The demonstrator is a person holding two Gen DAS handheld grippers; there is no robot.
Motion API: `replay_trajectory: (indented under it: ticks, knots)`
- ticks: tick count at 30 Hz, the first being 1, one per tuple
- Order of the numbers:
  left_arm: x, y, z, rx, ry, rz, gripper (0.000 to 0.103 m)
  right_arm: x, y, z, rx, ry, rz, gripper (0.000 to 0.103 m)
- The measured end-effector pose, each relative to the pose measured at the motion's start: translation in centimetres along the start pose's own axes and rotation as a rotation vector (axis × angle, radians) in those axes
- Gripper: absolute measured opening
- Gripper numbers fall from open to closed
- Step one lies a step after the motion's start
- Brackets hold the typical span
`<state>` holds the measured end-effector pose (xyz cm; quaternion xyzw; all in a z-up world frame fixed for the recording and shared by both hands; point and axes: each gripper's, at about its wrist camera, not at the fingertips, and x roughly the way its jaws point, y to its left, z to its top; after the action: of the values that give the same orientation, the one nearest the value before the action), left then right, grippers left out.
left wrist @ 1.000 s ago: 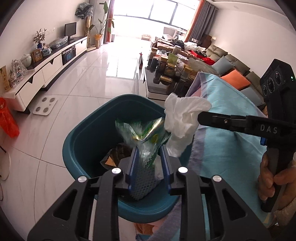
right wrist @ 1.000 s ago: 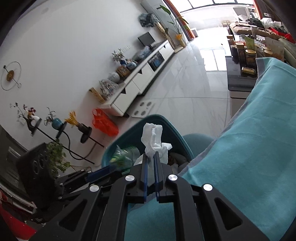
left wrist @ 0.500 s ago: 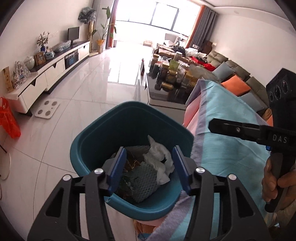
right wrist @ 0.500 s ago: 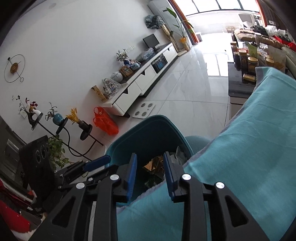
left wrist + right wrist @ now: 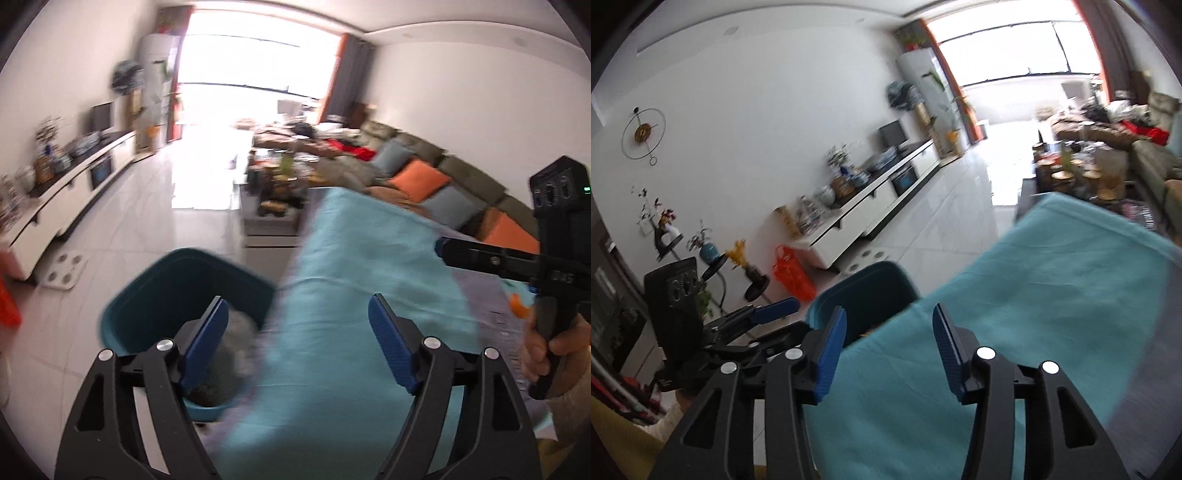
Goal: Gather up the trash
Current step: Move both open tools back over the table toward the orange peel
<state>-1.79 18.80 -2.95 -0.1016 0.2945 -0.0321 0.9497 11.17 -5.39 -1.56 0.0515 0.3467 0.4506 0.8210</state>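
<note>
The teal trash bin [image 5: 159, 288] stands on the floor beside the table; blurred grey trash [image 5: 225, 354] lies inside it. The bin also shows in the right wrist view [image 5: 871, 291]. My left gripper [image 5: 297, 332] is wide open and empty, over the table edge just right of the bin. My right gripper [image 5: 889, 334] is open and empty above the teal tablecloth [image 5: 1052, 295], beside the bin. The right gripper appears in the left wrist view [image 5: 498, 258]; the left one appears in the right wrist view [image 5: 768, 314].
The teal cloth covers the table [image 5: 362, 266]. A small orange item [image 5: 519, 308] lies on the cloth near the right hand. A cluttered coffee table [image 5: 273, 199], a sofa with orange cushions [image 5: 417, 181], a white TV cabinet [image 5: 62, 199] and a floor scale [image 5: 62, 273] surround it.
Both grippers let their trash fall into the bin, opened wide, and lifted and swung right, away from the bin toward the table. The view is blurred by motion.
</note>
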Motion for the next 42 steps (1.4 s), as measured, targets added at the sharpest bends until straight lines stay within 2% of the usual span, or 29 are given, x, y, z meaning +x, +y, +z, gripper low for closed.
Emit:
replay_trajectory:
  ticks: [4,6,12,18,24,30,34,39,42]
  knots:
    - [1.2,-5.7,0.2,0.096,0.023,-0.119,0.078,-5.1,-3.2,-1.7,0.042,-0.049,-0.110,0.048]
    - [2.6,-8.9,0.2,0.132,0.059,-0.200,0.078,-7.3,-4.8,-2.4,0.075,-0.070,-0.162,0.048]
    - [6.7,-18.3,-0.2,0.276,0.143,-0.356,0.077,-13.9,-11.2,-5.0,0.195,-0.122,-0.366,0.049]
    - [10.5,-26.1,-0.5,0.357,0.225,-0.479,0.074,-18.5,-17.2,-6.9,0.304,-0.157,-0.510,0.049]
    - [14.0,-32.8,-1.2,0.415,0.307,-0.533,0.067,-20.8,-22.4,-7.2,0.363,-0.172,-0.615,0.052]
    - [16.6,-36.5,-2.5,0.420,0.390,-0.534,0.057,-20.4,-27.0,-7.0,0.377,-0.116,-0.622,0.055]
    - [18.4,-36.8,-3.0,0.407,0.444,-0.525,0.044,-19.6,-28.9,-7.0,0.390,-0.081,-0.604,0.056]
    - [19.6,-36.7,-3.4,0.386,0.487,-0.544,0.030,-18.7,-29.5,-7.1,0.365,-0.030,-0.582,0.053]
    - [19.9,-37.0,-3.4,0.383,0.485,-0.546,0.027,-18.4,-29.2,-7.2,0.326,-0.006,-0.575,0.050]
